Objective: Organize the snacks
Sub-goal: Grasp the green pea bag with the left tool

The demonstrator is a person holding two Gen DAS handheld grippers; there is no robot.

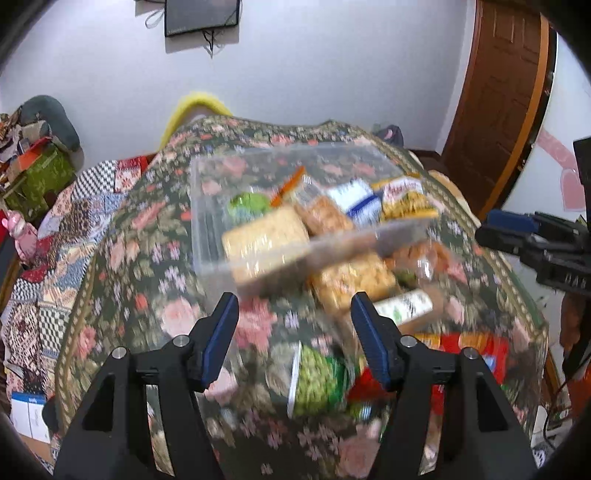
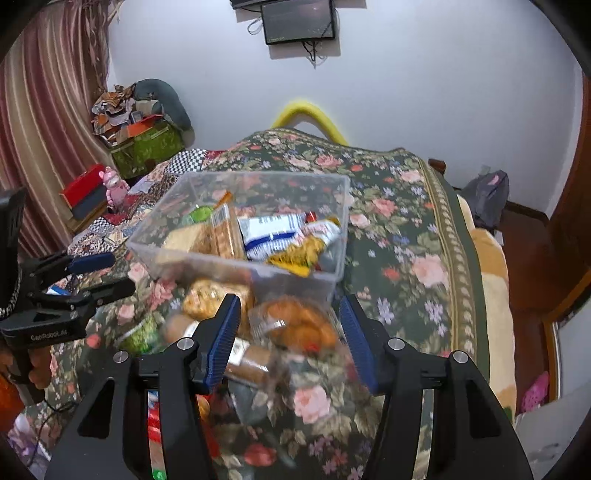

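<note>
Pale wall (image 2: 424,92) carrying a dark wall-mounted screen (image 2: 299,20); striped curtain (image 2: 44,122) at left; brown wooden door (image 1: 502,96) at right; bed under a floral cover (image 2: 399,206), patchwork quilt (image 1: 55,236) alongside.

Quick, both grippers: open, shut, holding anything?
Left gripper: open, holding nothing.
Right gripper: open, empty, with a clear-wrapped pastry pack lying between its fingers.

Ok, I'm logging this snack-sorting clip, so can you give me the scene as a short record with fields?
surface: floral green cloth
container: clear plastic rectangular bin, partly filled with packets
loose snacks: golden-brown pastry in clear wrap in front of the bin; green pea packet
left tongs: open, empty
right tongs: open, above the pastry, not gripping
image: motion-blurred
</note>
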